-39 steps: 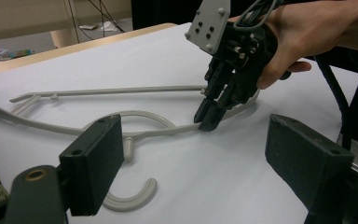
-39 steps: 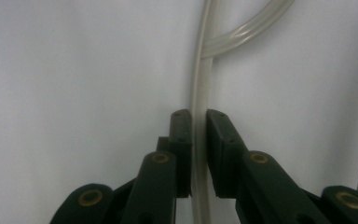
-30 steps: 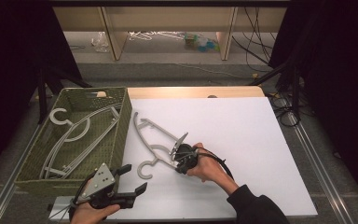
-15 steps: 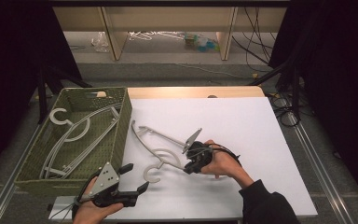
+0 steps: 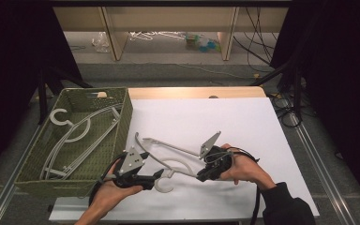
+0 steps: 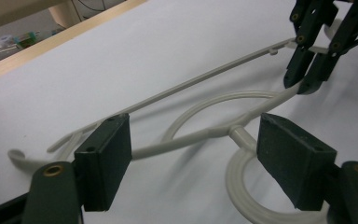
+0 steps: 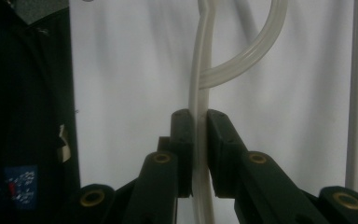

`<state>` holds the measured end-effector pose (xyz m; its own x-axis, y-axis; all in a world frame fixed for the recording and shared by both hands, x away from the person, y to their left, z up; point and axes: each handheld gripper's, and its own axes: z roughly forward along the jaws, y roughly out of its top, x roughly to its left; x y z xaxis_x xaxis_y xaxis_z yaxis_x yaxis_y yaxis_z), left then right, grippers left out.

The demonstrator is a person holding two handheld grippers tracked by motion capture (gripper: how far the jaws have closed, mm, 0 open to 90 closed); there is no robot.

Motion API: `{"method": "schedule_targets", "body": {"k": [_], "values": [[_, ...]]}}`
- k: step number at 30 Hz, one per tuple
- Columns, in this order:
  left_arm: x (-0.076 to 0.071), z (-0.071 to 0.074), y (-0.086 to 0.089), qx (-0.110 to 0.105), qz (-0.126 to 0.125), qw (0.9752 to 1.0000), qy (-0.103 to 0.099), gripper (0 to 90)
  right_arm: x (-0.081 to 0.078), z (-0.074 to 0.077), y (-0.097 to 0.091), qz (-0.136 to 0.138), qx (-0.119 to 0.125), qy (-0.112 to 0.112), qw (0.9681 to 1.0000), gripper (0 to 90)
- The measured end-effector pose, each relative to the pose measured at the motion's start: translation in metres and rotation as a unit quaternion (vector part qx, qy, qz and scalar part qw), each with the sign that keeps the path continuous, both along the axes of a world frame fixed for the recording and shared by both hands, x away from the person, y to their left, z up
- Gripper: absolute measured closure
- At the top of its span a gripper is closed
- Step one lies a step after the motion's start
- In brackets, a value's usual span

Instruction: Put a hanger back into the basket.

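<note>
One hanger (image 5: 168,157) is in hand at lower centre of the high view, over the white bench (image 5: 243,126); judged from this, it is not yet stowed. The right hand-held gripper (image 5: 201,177) is clamped on one of its arms. The left hand-held gripper (image 5: 158,174), lower left of centre, has its jaws apart about the hook end; they have just been closing. The green basket (image 5: 124,112) at left holds at least two more pale hangers (image 5: 75,138), lying flat; their exact count cannot be told.

Left gripper view: the pads (image 6: 103,161) stand either side of the hanger (image 6: 186,140) without pressing it; the right hand-held gripper (image 6: 303,84) grips at upper right.

Right gripper view: both jaws pinch the thin hanger (image 7: 199,116) bar, centre frame.
</note>
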<state>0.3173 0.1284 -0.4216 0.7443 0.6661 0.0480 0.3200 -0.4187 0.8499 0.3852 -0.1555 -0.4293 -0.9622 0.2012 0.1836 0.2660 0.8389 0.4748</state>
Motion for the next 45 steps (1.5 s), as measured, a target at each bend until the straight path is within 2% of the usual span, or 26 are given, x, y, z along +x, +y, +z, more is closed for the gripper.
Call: {"method": "schedule_targets", "body": {"k": [1, 5, 6, 7, 9, 10, 15, 17, 19, 20, 21, 23, 26, 28, 31, 32, 33, 34, 35, 36, 40, 41, 42, 43, 45], "values": [[0.003, 0.000, -0.002, 0.014, -0.008, 0.9998, 0.007, 26.4, -0.001, 0.001, -0.002, 0.004, 0.003, 0.003, 1.0000, 81.8], [0.011, -0.009, -0.009, 0.045, -0.023, 0.9985, 0.020, 30.1, -0.003, 0.004, -0.010, 0.011, 0.009, 0.008, 0.9999, 81.9], [0.013, -0.012, -0.010, 0.065, -0.032, 0.9971, 0.026, 32.1, -0.003, 0.005, -0.011, 0.009, 0.008, 0.008, 0.9999, 81.9], [0.014, -0.013, -0.010, 0.073, -0.037, 0.9964, 0.024, 33.1, -0.003, 0.005, -0.012, 0.012, 0.009, 0.009, 0.9998, 81.8], [0.017, -0.015, -0.011, 0.081, -0.042, 0.9954, 0.029, 33.0, -0.004, 0.006, -0.013, 0.019, 0.008, 0.009, 0.9998, 81.9], [0.019, -0.016, -0.012, 0.073, -0.046, 0.9958, 0.031, 33.2, -0.004, 0.007, -0.013, 0.020, 0.009, 0.008, 0.9997, 81.9], [0.027, -0.015, -0.014, 0.095, -0.055, 0.9938, 0.020, 33.1, -0.005, 0.010, -0.016, 0.023, 0.012, 0.008, 0.9996, 81.9], [0.031, -0.016, -0.017, 0.115, -0.072, 0.9906, 0.019, 34.0, -0.006, 0.011, -0.017, 0.029, 0.011, 0.012, 0.9995, 81.8], [0.033, -0.019, -0.019, 0.131, -0.077, 0.9883, 0.016, 34.2, -0.007, 0.012, -0.018, 0.030, 0.013, 0.013, 0.9994, 81.9], [0.034, -0.020, -0.020, 0.141, -0.085, 0.9862, 0.016, 34.5, -0.007, 0.012, -0.018, 0.031, 0.014, 0.013, 0.9993, 81.8], [0.033, -0.022, -0.022, 0.142, -0.093, 0.9853, 0.016, 35.5, -0.007, 0.012, -0.018, 0.032, 0.013, 0.011, 0.9994, 81.9], [0.032, -0.025, -0.025, 0.159, -0.111, 0.9810, 0.010, 36.4, -0.006, 0.012, -0.018, 0.032, 0.014, 0.012, 0.9993, 81.8], [0.034, -0.028, -0.028, 0.166, -0.125, 0.9781, 0.012, 37.1, -0.007, 0.013, -0.018, 0.034, 0.015, 0.013, 0.9992, 81.8], [0.037, -0.030, -0.030, 0.163, -0.133, 0.9775, 0.018, 38.2, -0.007, 0.012, -0.018, 0.037, 0.015, 0.012, 0.9991, 81.8], [0.040, -0.031, -0.029, 0.170, -0.143, 0.9750, 0.009, 46.2, -0.008, 0.012, -0.018, 0.037, 0.015, 0.014, 0.9991, 81.8], [0.040, -0.031, -0.029, 0.169, -0.149, 0.9742, 0.011, 51.8, -0.007, 0.012, -0.018, 0.040, 0.016, 0.012, 0.9990, 81.8], [0.040, -0.031, -0.029, 0.169, -0.152, 0.9737, 0.011, 52.9, -0.007, 0.012, -0.018, 0.040, 0.017, 0.011, 0.9990, 81.8], [0.040, -0.030, -0.030, 0.175, -0.156, 0.9721, 0.007, 53.8, -0.007, 0.012, -0.018, 0.040, 0.017, 0.011, 0.9990, 81.7], [0.039, -0.029, -0.031, 0.187, -0.164, 0.9685, 0.000, 54.9, -0.007, 0.012, -0.018, 0.040, 0.017, 0.011, 0.9990, 81.7], [0.038, -0.028, -0.032, 0.190, -0.166, 0.9676, 0.000, 57.3, -0.007, 0.012, -0.018, 0.040, 0.019, 0.009, 0.9990, 81.5], [0.035, -0.025, -0.036, 0.213, -0.195, 0.9572, -0.014, 63.4, -0.005, 0.014, -0.022, 0.037, 0.025, 0.009, 0.9990, 80.4], [0.034, -0.024, -0.038, 0.210, -0.194, 0.9582, -0.015, 64.5, -0.005, 0.015, -0.024, 0.034, 0.024, 0.006, 0.9991, 79.8], [0.034, -0.023, -0.038, 0.215, -0.196, 0.9565, -0.016, 65.3, -0.003, 0.016, -0.026, 0.032, 0.024, 0.004, 0.9992, 79.1], [0.034, -0.022, -0.039, 0.213, -0.194, 0.9576, -0.017, 65.8, -0.003, 0.017, -0.027, 0.026, 0.027, 0.003, 0.9993, 78.4], [0.034, -0.019, -0.040, 0.213, -0.194, 0.9573, -0.020, 66.8, -0.001, 0.018, -0.029, 0.016, 0.029, -0.006, 0.9994, 77.1]]}}
